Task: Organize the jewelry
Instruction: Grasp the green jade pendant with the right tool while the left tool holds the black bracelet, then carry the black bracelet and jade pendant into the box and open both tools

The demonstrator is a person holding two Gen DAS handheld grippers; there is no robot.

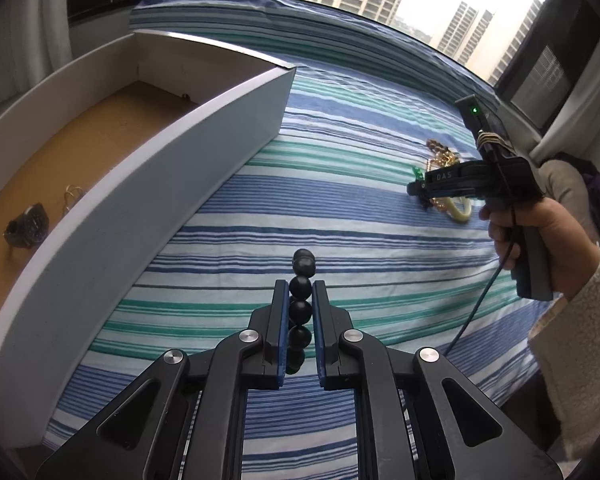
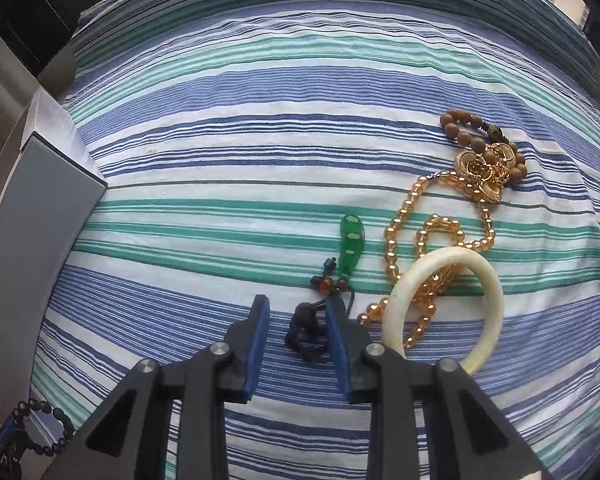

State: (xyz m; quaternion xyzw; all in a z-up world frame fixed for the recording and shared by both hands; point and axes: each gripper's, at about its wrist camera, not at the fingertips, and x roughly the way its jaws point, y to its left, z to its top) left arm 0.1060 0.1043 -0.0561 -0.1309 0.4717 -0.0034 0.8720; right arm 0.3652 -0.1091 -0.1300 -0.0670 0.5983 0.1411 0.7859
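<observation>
My left gripper [image 1: 300, 285] is shut on a black bead bracelet [image 1: 303, 264], held above the striped bedcover; the same bracelet shows at the lower left of the right wrist view [image 2: 40, 412]. My right gripper [image 2: 298, 314] points down at the jewelry pile, its jaws apart. The dark knotted cord [image 2: 306, 336] of a green pendant [image 2: 350, 244] lies between the pads, against the right pad only. Beside it lie an amber bead necklace [image 2: 404, 216], a white bangle [image 2: 486, 280], a gold brooch [image 2: 482, 176] and a brown bead bracelet [image 2: 460, 120].
A white box [image 1: 204, 128] with a brown floor stands at the left, holding a dark watch [image 1: 24, 226] and a small gold piece [image 1: 72, 196]. A hand [image 1: 540, 220] in a fleece sleeve holds the right gripper [image 1: 418, 192]. The striped bedcover [image 1: 340, 152] runs back to a window.
</observation>
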